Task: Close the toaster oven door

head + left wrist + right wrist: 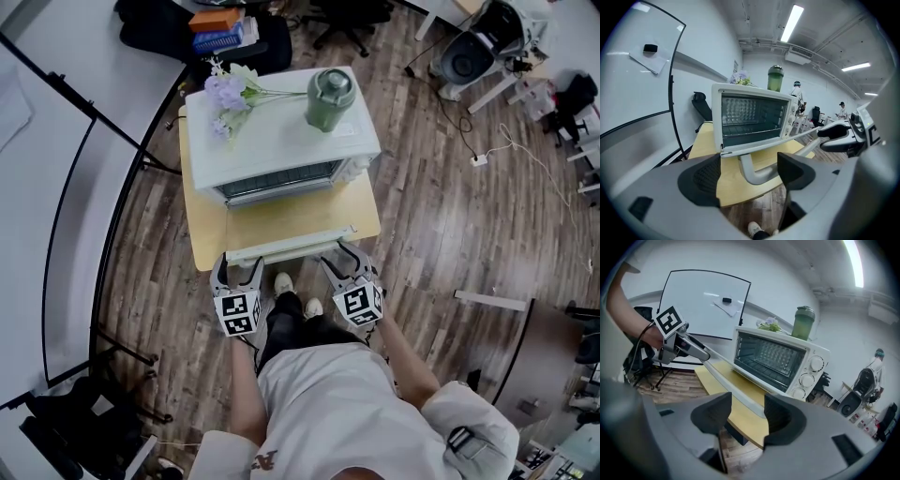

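A white toaster oven point(281, 150) stands on a small wooden table point(202, 230), its glass door point(291, 220) folded down flat towards me. The door's grey handle point(291, 251) runs along the front edge. My left gripper point(236, 267) reaches the handle's left end. In the left gripper view the bent end of the handle point(757, 176) lies between the open jaws of that gripper point(747, 173), with a gap at the left pad. My right gripper point(339, 255) is at the handle's right end. There the handle point(740, 399) passes between the jaws of this gripper point(747, 411), close to the right pad, and table shows beside the left one.
A green bottle point(328, 98) and a bunch of purple flowers point(230, 94) rest on top of the oven. A whiteboard point(56, 187) on a black stand is at the left. My shoes point(283, 281) are under the table's near edge. Chairs, bags and a cable lie further off on the wooden floor.
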`<state>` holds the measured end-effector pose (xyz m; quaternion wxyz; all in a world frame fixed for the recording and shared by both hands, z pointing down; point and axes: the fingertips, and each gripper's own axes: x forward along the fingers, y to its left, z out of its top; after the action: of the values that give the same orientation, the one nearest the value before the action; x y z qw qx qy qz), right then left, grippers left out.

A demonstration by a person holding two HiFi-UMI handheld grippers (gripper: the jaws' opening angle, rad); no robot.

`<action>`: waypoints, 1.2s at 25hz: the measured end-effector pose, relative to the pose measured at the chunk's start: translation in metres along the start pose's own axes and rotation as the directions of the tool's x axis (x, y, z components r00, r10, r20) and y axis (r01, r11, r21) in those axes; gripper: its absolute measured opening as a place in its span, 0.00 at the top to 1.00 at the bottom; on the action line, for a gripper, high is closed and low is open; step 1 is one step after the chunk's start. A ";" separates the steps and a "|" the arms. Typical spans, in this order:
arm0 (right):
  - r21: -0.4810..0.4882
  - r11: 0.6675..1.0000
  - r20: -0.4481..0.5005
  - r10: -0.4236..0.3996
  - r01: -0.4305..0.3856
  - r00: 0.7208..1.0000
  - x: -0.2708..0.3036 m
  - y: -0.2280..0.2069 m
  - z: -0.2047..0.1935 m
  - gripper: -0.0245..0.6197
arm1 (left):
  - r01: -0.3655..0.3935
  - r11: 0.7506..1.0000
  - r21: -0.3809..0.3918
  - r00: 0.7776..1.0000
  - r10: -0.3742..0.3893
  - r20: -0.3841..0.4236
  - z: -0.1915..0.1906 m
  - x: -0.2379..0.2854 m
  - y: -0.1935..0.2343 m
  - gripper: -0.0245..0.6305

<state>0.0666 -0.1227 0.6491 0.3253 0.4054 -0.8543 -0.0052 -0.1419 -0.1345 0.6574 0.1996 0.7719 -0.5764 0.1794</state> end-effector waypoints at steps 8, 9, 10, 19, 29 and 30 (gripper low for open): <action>-0.029 0.999 -0.007 -0.016 0.016 1.000 0.009 -0.007 0.009 0.64 | -0.006 1.000 0.011 0.999 0.006 0.032 0.017 -0.003 0.002 0.39; -0.030 0.999 -0.003 -0.018 0.018 1.000 0.009 -0.009 0.011 0.64 | -0.008 1.000 0.012 0.999 0.008 0.034 0.019 -0.003 0.002 0.39; -0.031 0.999 0.000 -0.021 0.021 1.000 0.009 -0.010 0.013 0.65 | -0.009 1.000 0.012 0.999 0.009 0.037 0.021 -0.003 0.002 0.39; -0.036 0.999 0.043 -0.034 0.036 0.998 0.010 -0.023 0.033 0.65 | -0.026 0.999 0.031 0.996 0.024 0.081 0.046 -0.010 0.008 0.45; -0.031 0.999 0.068 -0.040 0.042 0.997 0.013 -0.037 0.054 0.65 | -0.014 0.995 0.098 0.990 0.000 0.138 0.075 -0.027 0.001 0.51; -0.031 0.999 0.072 -0.041 0.043 0.997 0.013 -0.038 0.057 0.65 | -0.007 0.993 0.115 0.990 -0.009 0.143 0.079 -0.027 -0.003 0.51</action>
<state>0.0551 -0.1722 0.6013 0.3008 0.4173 -0.8566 -0.0404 -0.1431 -0.1521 0.5754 0.1130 0.7932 -0.5776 0.1562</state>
